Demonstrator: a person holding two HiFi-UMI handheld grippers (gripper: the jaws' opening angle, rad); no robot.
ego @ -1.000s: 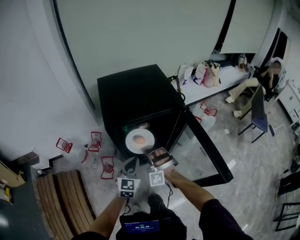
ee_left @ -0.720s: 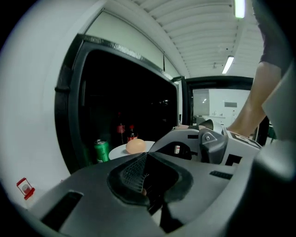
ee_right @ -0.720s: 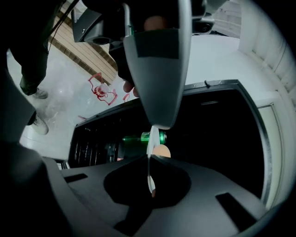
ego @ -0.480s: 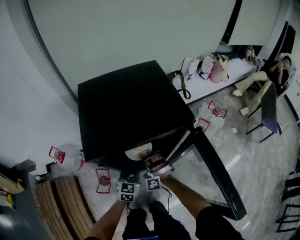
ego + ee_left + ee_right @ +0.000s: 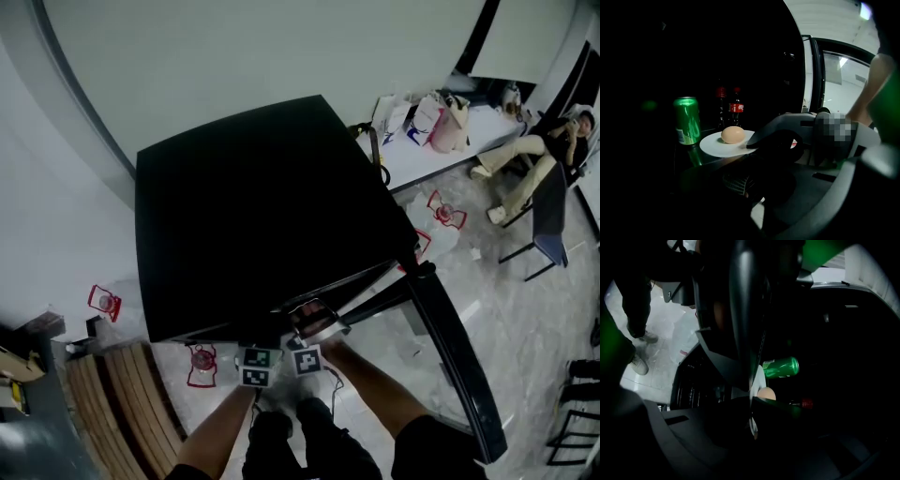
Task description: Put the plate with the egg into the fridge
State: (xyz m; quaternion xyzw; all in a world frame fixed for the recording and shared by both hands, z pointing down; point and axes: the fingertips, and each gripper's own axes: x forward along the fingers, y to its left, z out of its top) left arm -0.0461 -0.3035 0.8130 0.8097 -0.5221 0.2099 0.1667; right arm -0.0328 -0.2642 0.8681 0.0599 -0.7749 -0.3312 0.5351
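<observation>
right gripper [image 5: 751, 416] pinches the near right rim of the plate [image 5: 723, 145], jaws clamped on its edge; egg [image 5: 732, 134] sits mid-plate, just past the jaw tips; plate is inside the open fridge [image 5: 253, 206], over the shelf, just right of the green can [image 5: 687, 120], cola bottles [image 5: 736, 110] behind; left gripper [image 5: 258, 361] is beside the right one, apart from the plate; its jaws too dark to read
</observation>
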